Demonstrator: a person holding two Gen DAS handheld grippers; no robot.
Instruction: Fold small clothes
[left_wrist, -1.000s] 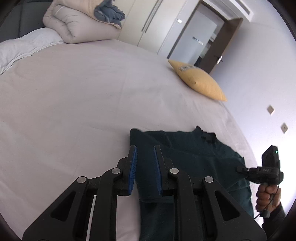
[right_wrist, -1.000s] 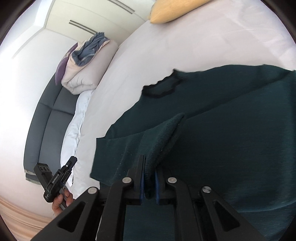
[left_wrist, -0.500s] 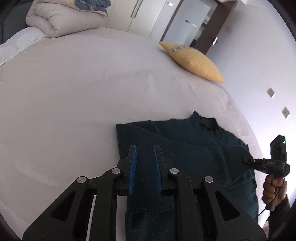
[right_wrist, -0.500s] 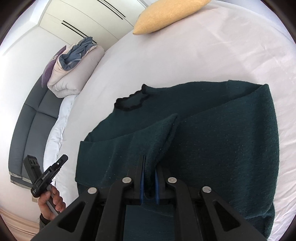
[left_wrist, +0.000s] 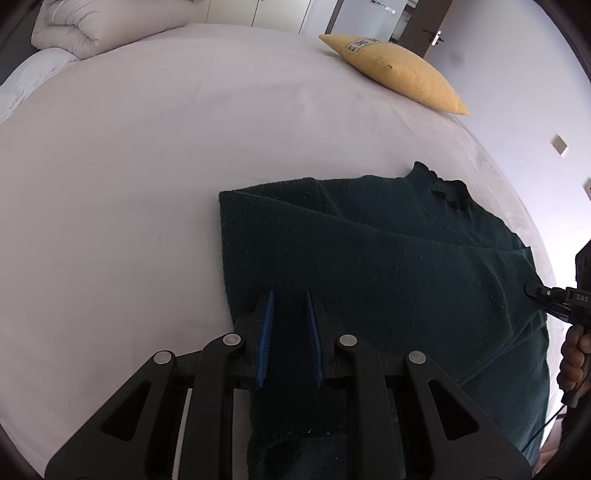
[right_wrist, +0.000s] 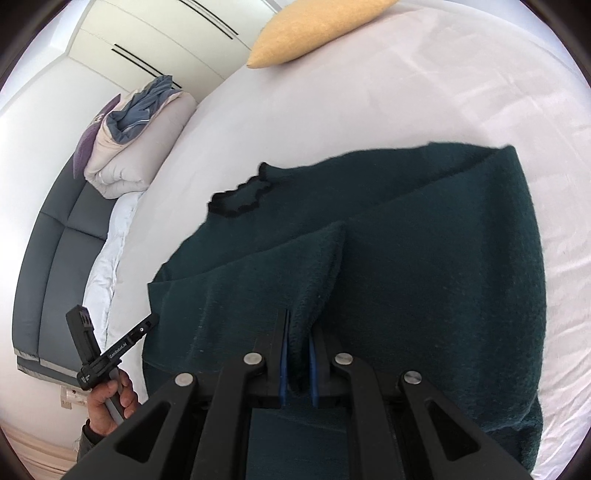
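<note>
Sweater (left_wrist: 388, 258) of dark green, fuzzy knit lies on the pale sheet of the bed (left_wrist: 147, 166), toward its near edge. Its neckline (right_wrist: 240, 199) is trimmed with a darker, scalloped band and points toward the far side of the bed. The fabric looks thick and soft, with a nap that catches the light, and part of it is folded over the body, so that a straight diagonal edge runs across the chest. In the right wrist view a fold stands up as a ridge that rises from the flat body to the right gripper (right_wrist: 297, 354), whose blue pads (right_wrist: 283, 354) are clenched on that ridge. The left gripper (left_wrist: 290, 332) has a strip of the same knit running up between its blue pads (left_wrist: 265, 339), which hold it with the jaws only narrowly apart. Well beyond the garment a yellow pillow (left_wrist: 399, 74) rests near the far edge, and a folded duvet (right_wrist: 136, 147) sits at another corner
</note>
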